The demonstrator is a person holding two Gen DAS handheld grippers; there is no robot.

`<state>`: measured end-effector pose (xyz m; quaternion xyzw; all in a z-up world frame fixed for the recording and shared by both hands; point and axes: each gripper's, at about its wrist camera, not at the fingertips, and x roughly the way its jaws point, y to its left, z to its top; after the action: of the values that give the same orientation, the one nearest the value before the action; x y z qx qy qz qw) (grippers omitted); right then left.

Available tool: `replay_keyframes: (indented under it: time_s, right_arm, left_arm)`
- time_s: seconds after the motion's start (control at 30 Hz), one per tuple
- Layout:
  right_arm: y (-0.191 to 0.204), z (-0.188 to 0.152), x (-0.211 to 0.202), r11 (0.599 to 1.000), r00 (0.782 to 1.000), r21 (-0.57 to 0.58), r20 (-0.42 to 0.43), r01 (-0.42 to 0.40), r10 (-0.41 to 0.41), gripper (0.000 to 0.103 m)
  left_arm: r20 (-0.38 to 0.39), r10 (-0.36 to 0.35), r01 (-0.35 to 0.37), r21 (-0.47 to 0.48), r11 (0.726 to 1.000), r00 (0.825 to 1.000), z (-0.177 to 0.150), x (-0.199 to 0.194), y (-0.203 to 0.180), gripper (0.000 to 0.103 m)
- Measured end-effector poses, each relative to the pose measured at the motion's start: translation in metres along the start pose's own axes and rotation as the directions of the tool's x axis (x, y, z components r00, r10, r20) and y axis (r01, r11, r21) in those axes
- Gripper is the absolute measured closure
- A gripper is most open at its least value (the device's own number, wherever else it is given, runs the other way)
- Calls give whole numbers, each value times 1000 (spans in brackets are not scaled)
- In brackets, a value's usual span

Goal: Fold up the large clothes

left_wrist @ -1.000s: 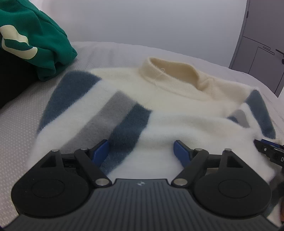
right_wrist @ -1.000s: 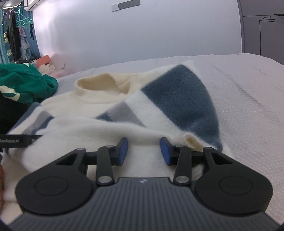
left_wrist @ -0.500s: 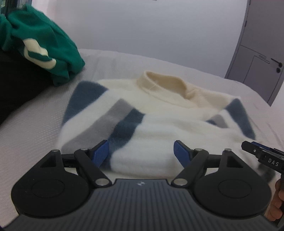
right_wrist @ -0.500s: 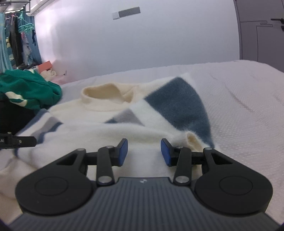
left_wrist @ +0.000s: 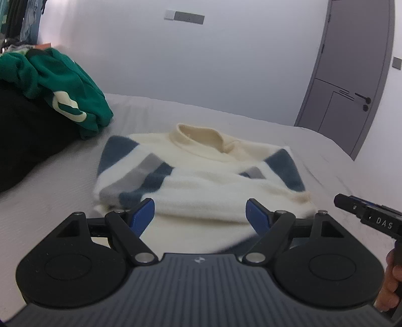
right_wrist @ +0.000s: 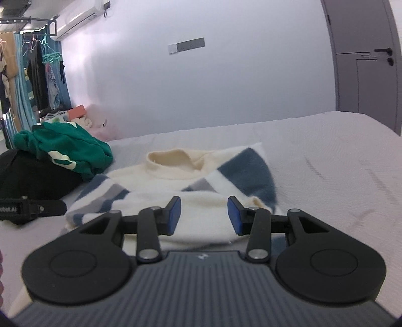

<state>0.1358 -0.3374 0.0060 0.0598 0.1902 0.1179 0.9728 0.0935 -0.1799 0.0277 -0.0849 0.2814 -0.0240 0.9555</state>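
The bed (left_wrist: 62,181) fills my view, its pale textured cover running back to a plain white wall (left_wrist: 226,63). A grey door (left_wrist: 351,88) with a black handle stands at the far right, and in my right view an air conditioner (right_wrist: 78,18) hangs high on the wall above a rack of clothes (right_wrist: 37,70) at the far left.

On the bed's left side a black heap (left_wrist: 30,135) lies with a green garment (left_wrist: 57,83) piled on top of it, well apart from my fingers.

The sweater (left_wrist: 201,176) lies folded in the middle of the bed just ahead of me, cream with blue and grey bands, collar toward the wall and its near folded edge toward me.

My left gripper (left_wrist: 200,215) is above that near edge, jaws spread wide, holding nothing. My right gripper (right_wrist: 203,215) sits over the same edge, jaws parted and empty too. Each shows at the edge of the other's view.
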Motion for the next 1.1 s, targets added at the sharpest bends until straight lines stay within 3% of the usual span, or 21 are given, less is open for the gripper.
replay_keyframes:
  time_s: [0.27, 0.4, 0.5, 0.83, 1.1]
  right_arm:
    - [18, -17, -83, 997, 999, -72, -44, -8, 4, 58]
    - [22, -26, -111, 995, 996, -91, -86, -47, 39, 58]
    - [27, -28, -124, 993, 991, -109, -129, -52, 37, 58]
    - [10, -45, -134, 999, 951, -36, -309, -32, 19, 58]
    - [-22, -57, -111, 989, 897, 114, -441, 99, -39, 58]
  left_arm:
    - [-2, -49, 49, 5, 999, 999, -28, -82, -5, 20]
    - [40, -19, 20, -33, 999, 999, -40, -116, -2, 20]
    - [30, -24, 26, -75, 997, 999, -46, -131, 5, 20]
    - [-60, 7, -15, -121, 993, 998, -69, -142, 24, 20]
    - [-180, 59, -103, -244, 964, 982, -86, -117, 62, 20]
